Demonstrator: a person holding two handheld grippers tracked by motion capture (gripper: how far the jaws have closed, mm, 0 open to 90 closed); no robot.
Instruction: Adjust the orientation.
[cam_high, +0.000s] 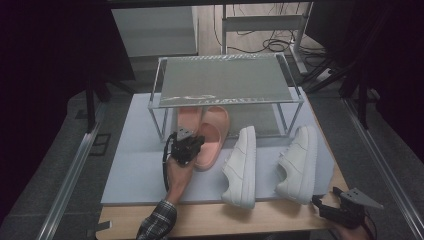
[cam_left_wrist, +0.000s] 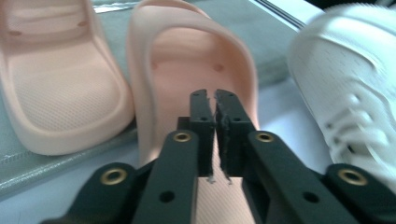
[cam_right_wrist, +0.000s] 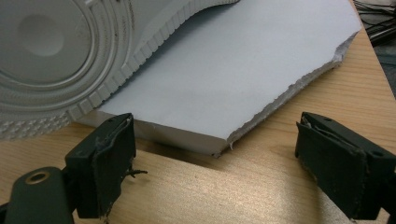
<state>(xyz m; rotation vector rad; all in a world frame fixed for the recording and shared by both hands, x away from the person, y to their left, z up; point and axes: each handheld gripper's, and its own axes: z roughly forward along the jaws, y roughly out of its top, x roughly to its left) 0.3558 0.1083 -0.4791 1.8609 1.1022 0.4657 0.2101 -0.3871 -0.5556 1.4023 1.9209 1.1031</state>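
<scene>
Two pink slippers lie at the rack's lower level: one under the shelf, the other sticking out onto the pale board. My left gripper hovers over the heel end of that second slipper, jaws shut with nothing visible between them. Two white sneakers lie on the board to the right; the nearer one appears in the left gripper view. My right gripper rests low over the wooden table by the board's torn corner, open and holding nothing. A sneaker sole lies just ahead of it.
A metal-framed rack with a grey shelf stands at the back of the board. The wooden table's front strip runs along the bottom. Aluminium rails flank both sides, and cables lie on the floor behind.
</scene>
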